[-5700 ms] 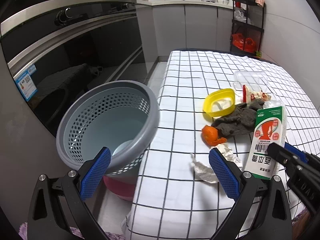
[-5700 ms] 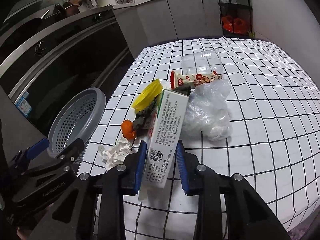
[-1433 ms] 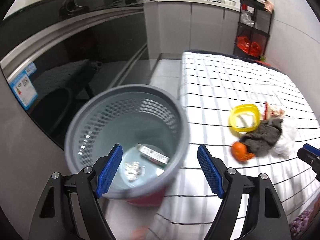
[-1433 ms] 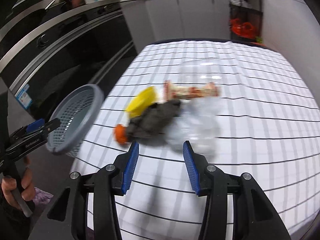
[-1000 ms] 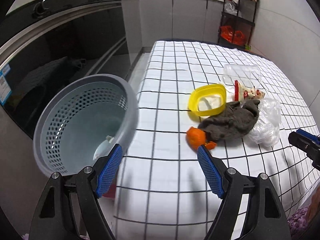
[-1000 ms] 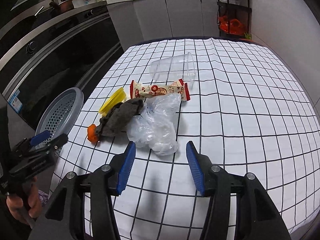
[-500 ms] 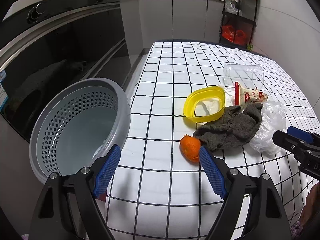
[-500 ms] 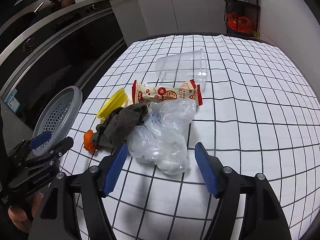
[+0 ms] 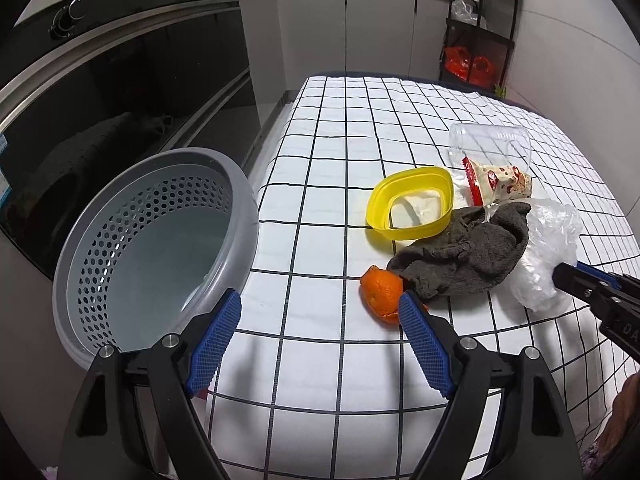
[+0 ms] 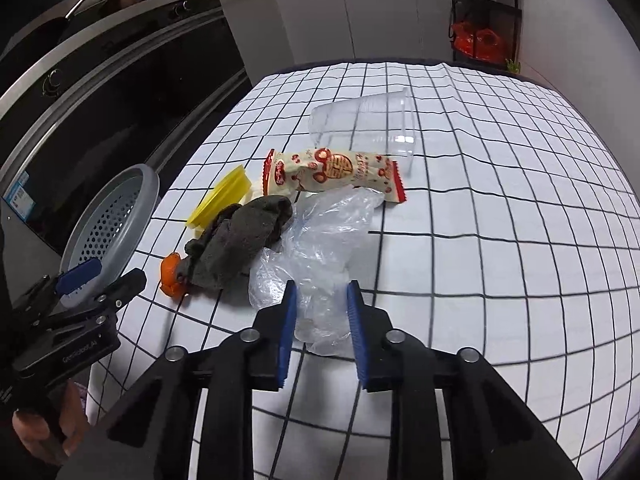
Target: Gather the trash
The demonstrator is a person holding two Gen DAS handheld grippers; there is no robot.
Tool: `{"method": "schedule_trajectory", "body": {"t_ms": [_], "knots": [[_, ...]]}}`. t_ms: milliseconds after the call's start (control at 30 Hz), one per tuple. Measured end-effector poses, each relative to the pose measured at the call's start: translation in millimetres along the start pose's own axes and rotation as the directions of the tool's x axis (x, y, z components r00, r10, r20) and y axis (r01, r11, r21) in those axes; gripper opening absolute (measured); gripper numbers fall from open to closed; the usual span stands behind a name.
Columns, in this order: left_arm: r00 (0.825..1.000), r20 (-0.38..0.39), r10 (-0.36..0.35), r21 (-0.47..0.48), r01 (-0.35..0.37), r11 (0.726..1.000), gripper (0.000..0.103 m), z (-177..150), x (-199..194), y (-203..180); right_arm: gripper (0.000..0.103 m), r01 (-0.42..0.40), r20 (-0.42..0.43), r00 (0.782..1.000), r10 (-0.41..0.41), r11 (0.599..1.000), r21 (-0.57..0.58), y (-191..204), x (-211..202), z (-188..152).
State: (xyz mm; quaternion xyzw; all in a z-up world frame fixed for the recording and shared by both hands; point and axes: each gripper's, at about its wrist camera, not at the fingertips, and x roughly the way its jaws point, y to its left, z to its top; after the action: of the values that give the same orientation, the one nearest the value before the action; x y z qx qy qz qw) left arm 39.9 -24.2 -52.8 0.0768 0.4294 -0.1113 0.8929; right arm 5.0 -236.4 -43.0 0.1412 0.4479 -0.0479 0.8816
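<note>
A grey perforated bin (image 9: 152, 240) stands at the table's left edge; it also shows in the right wrist view (image 10: 112, 216). Trash lies on the checked cloth: orange peel (image 9: 380, 292), dark grey rag (image 9: 464, 252), clear plastic bag (image 10: 320, 248), yellow lid (image 9: 412, 208), red-and-white snack wrapper (image 10: 332, 172), clear cup (image 10: 364, 124) on its side. My left gripper (image 9: 320, 320) is open and empty, between the bin and the peel. My right gripper (image 10: 318, 304) has its jaws narrowed around the near end of the plastic bag.
Dark oven fronts (image 9: 120, 92) run along the left behind the bin. A black shelf rack (image 9: 480, 24) with red bags stands at the back right. The cloth-covered table (image 10: 520, 200) stretches to the right of the trash pile.
My right gripper moved forward onto the plastic bag and its jaws narrowed around it. My left gripper stayed open and drifted slightly toward the peel.
</note>
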Motion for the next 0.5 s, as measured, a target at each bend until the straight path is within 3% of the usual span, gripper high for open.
{"method": "schedule_trajectory", "body": {"t_ms": [500], "knots": [[1.0, -0.003, -0.011, 0.022, 0.012, 1.0, 0.082, -4.9, 0.2, -7.5, 0.021, -0.028, 0.129, 0.992, 0.005, 0.985, 0.172, -42.5, -52.5, -10.0]]}}
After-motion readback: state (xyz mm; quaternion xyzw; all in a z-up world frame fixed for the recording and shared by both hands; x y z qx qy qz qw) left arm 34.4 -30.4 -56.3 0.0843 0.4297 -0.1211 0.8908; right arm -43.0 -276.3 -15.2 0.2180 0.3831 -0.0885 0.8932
